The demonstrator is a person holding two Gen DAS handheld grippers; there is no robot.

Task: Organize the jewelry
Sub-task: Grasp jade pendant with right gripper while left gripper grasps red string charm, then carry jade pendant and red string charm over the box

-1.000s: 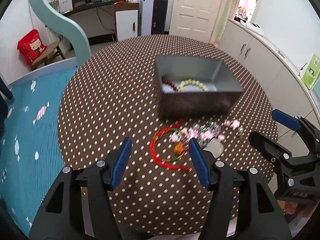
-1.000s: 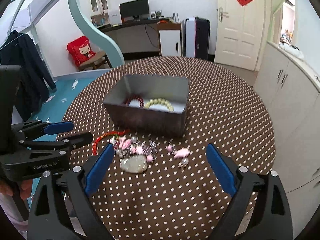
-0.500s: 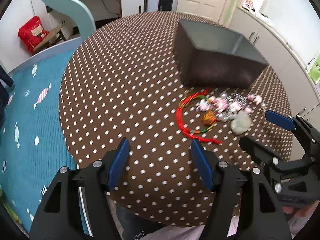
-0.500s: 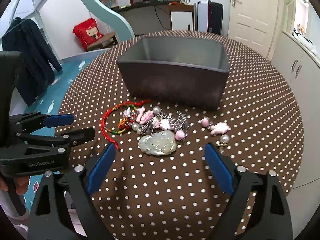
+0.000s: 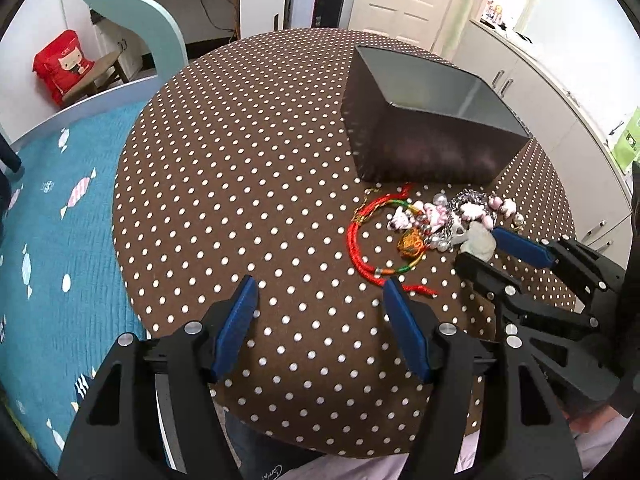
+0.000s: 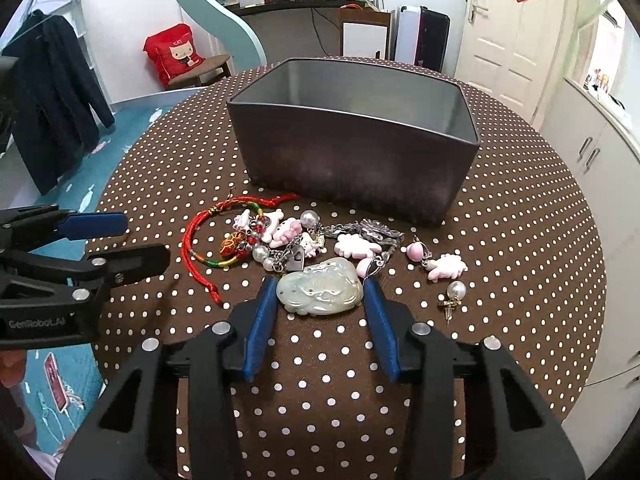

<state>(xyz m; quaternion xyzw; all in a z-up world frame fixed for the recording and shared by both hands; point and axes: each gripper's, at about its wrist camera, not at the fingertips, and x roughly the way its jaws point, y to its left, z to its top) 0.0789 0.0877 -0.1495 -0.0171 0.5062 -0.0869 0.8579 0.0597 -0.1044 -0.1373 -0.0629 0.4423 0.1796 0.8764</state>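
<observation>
Here, smooth carved pale-green jade pendant [image 6: 320, 292].

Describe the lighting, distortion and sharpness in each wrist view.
Left wrist view: strong fisheye bending of the round brown polka-dot table, black vignette at the corners, even daylight, overexposed bright doorway top right, jewelry sharp. Right wrist view: same barrel distortion, a soft sheen on the grey metal box, the pale green jade pendant crisp, faint shadows beneath the right gripper.
</observation>
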